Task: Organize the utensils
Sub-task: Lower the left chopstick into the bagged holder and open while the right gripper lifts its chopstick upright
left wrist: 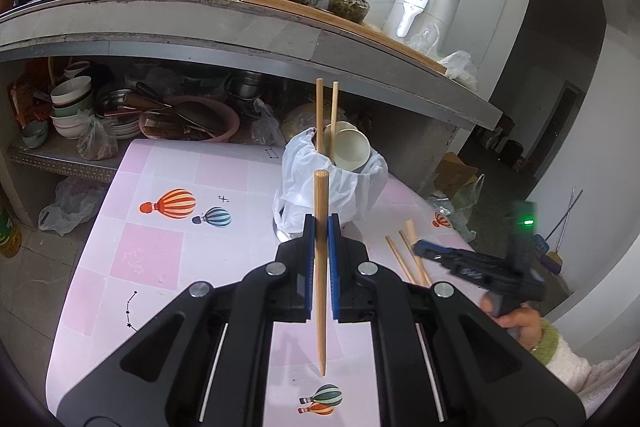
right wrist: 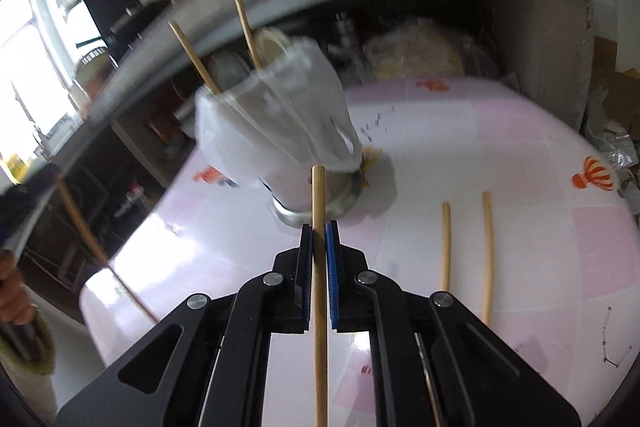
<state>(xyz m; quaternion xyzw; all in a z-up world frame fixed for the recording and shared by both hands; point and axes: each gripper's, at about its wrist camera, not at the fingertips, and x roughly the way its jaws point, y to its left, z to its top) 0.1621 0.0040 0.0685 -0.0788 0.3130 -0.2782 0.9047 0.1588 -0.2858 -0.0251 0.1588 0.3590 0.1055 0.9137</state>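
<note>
Pink patterned table point(right wrist: 520, 131), bag-lined metal holder point(right wrist: 316, 195), two loose chopsticks point(right wrist: 445, 247)

Two claws point(left wrist: 319, 223) point(right wrist: 319, 231), each holding one chopstick point(left wrist: 321, 267) point(right wrist: 319, 287); two chopsticks point(left wrist: 326, 115) standing in one bag-lined holder point(left wrist: 340, 187); two chopsticks point(right wrist: 466, 247) lying on the surface point(left wrist: 160, 247).

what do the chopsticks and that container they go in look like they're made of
Chopsticks: probably bamboo or wood, pale tan, matte, faint lengthwise grain. Container: looks like metal, with a shiny grey base rim; a thin translucent white plastic bag, crinkled, covers the rest, so the body can't be judged.
</note>
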